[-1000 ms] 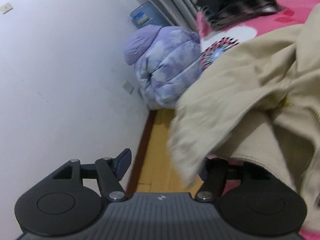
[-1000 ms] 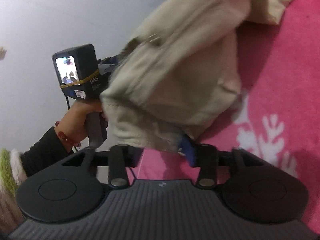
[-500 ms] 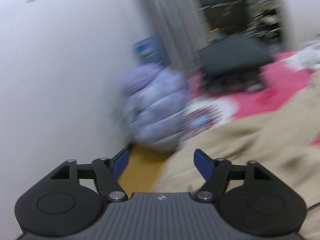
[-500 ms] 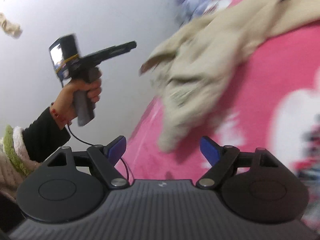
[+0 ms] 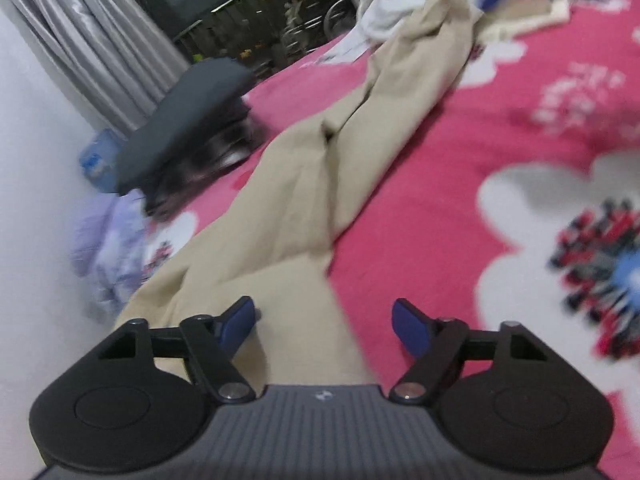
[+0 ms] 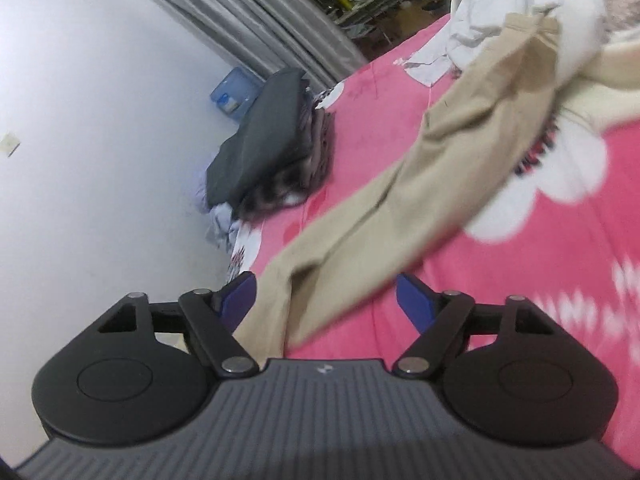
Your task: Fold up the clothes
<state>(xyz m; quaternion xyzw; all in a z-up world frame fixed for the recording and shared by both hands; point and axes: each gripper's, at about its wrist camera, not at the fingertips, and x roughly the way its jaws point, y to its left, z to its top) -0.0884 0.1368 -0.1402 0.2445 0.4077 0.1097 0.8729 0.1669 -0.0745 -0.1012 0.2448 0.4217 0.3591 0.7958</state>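
Beige trousers [image 5: 328, 184] lie stretched out along the pink flowered bedspread [image 5: 460, 152], legs running away from me toward the far end. My left gripper [image 5: 324, 324] hovers open over the near end of the trousers, nothing between its blue pads. In the right wrist view the same beige trousers [image 6: 400, 200] run diagonally across the bed, their near end passing under my open right gripper [image 6: 326, 300]. Neither gripper holds cloth.
A stack of folded dark clothes [image 6: 264, 148] sits by the bed's left edge, with a lilac padded jacket [image 5: 104, 240] below it against the white wall [image 6: 80, 120]. White garments [image 6: 500, 12] are heaped at the far end. Grey curtains [image 5: 84, 40] and a blue water jug [image 6: 234, 92] stand behind.
Both grippers let go of the beige trousers and opened. The trousers dropped from a bunched hold to lie stretched on the bed. Both cameras swung up toward the far end.
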